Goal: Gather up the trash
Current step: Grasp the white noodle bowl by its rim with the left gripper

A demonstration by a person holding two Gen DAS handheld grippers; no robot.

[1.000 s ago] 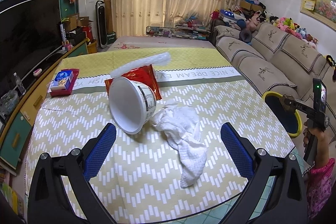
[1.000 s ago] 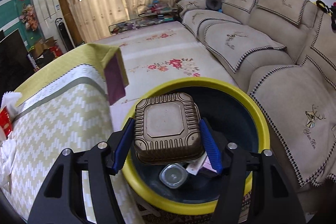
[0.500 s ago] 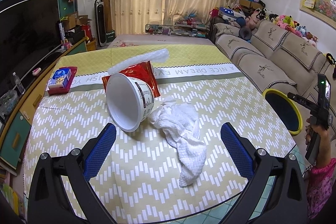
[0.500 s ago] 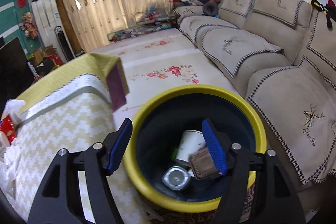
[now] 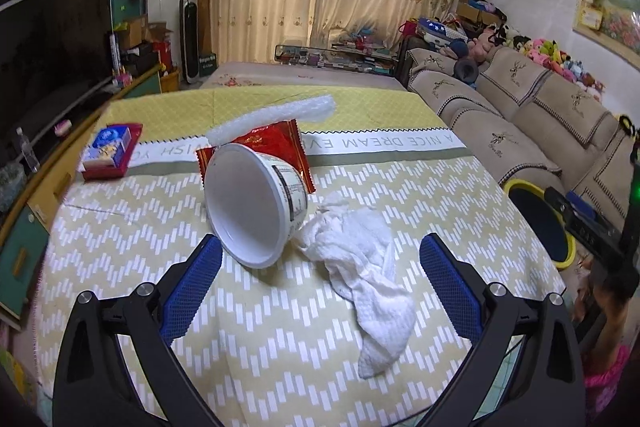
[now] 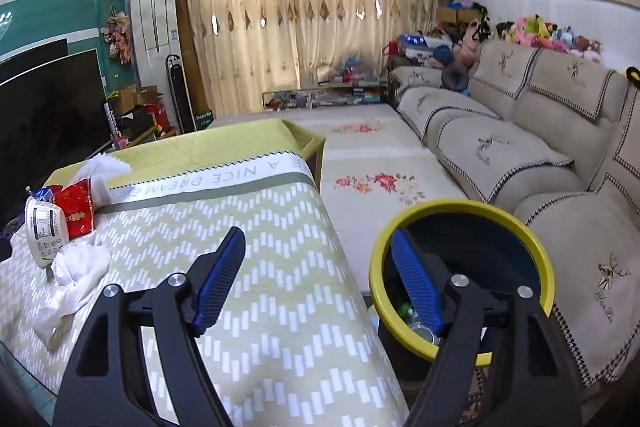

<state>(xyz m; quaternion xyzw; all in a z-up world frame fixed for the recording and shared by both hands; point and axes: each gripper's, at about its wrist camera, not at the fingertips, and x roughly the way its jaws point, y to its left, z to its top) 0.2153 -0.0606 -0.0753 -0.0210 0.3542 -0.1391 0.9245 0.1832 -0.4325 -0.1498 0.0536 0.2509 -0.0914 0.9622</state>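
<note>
On the table (image 5: 280, 367) we list: a tipped white cup (image 5: 252, 207), a red wrapper (image 5: 276, 147) at its 12 o'clock, a crumpled white cloth (image 5: 360, 259) touching at its 4 o'clock. Our left gripper (image 5: 320, 283) stands apart, empty. Our right gripper (image 6: 320, 279), jaws just opening, holds nothing; the yellow-rimmed bin (image 6: 536, 251) sits at its 3 o'clock.
</note>
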